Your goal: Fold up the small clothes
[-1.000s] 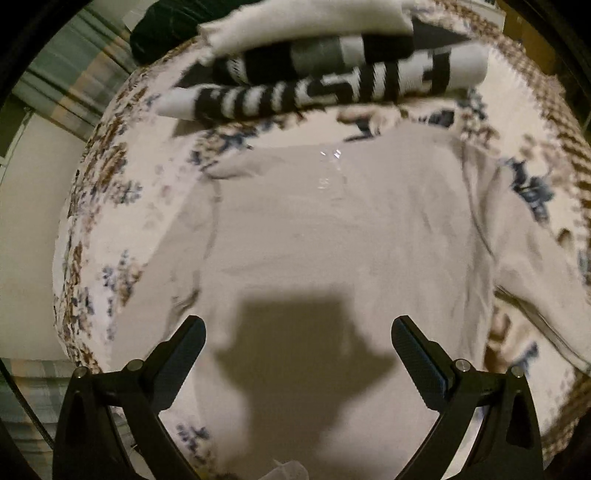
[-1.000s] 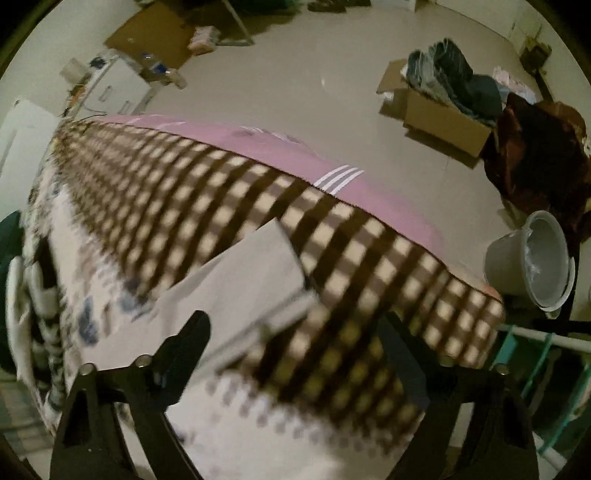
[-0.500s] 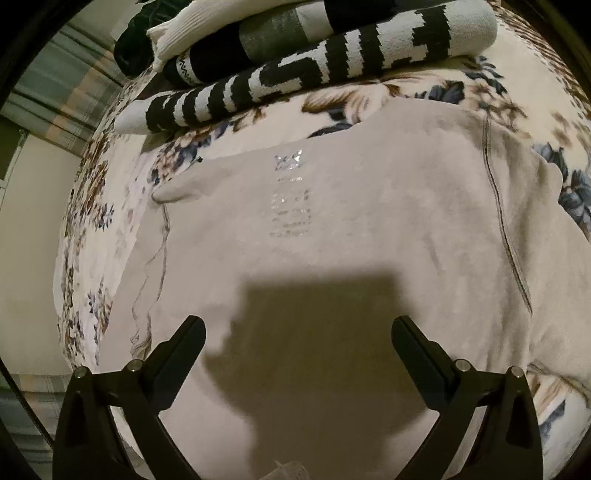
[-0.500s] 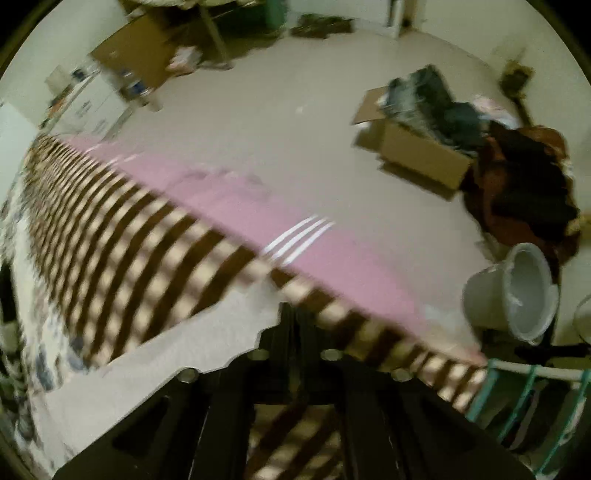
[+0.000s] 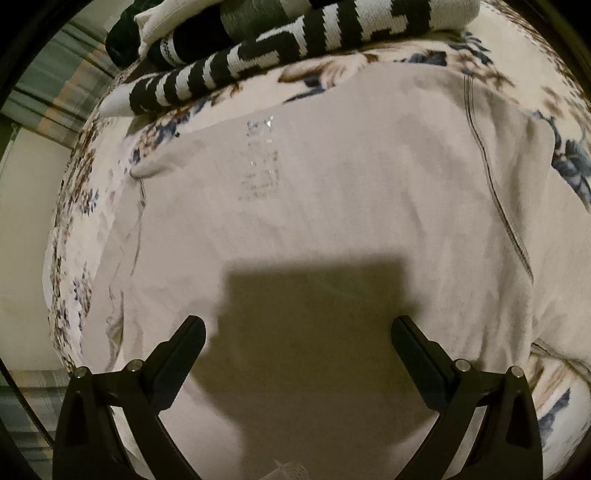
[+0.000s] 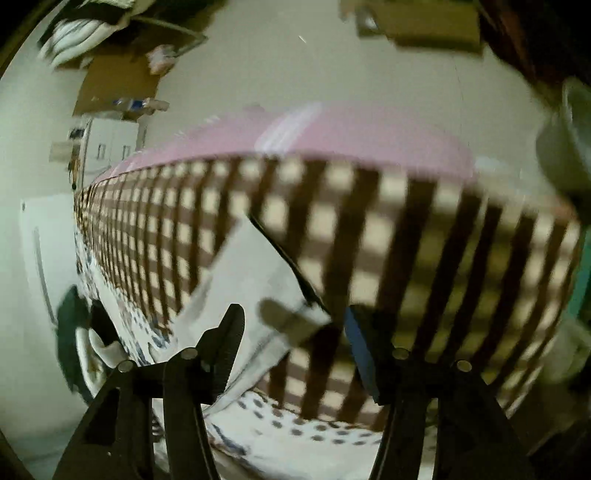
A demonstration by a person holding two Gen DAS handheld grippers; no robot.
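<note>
A pale beige small garment (image 5: pixel 332 206) lies spread flat on the flowered blanket (image 5: pixel 74 229). My left gripper (image 5: pixel 297 334) is open and empty, hovering just above the garment's near part, its shadow falling on the cloth. In the right wrist view a pale sleeve (image 6: pixel 255 273) of the garment lies over the brown checked bedcover (image 6: pixel 424 251). My right gripper (image 6: pixel 293 321) is open with the sleeve end lying between its fingers; the view is blurred.
A folded stack of black-and-white knitwear (image 5: pixel 295 40) lies on the blanket just beyond the garment. A pink sheet edge (image 6: pixel 332 129) borders the bed. On the floor are a cardboard box (image 6: pixel 417 22) and a grey bucket (image 6: pixel 569 133).
My right gripper shut around the sleeve half a second ago and now stands open again, swung sideways. My left gripper moved forward and lower over the garment.
</note>
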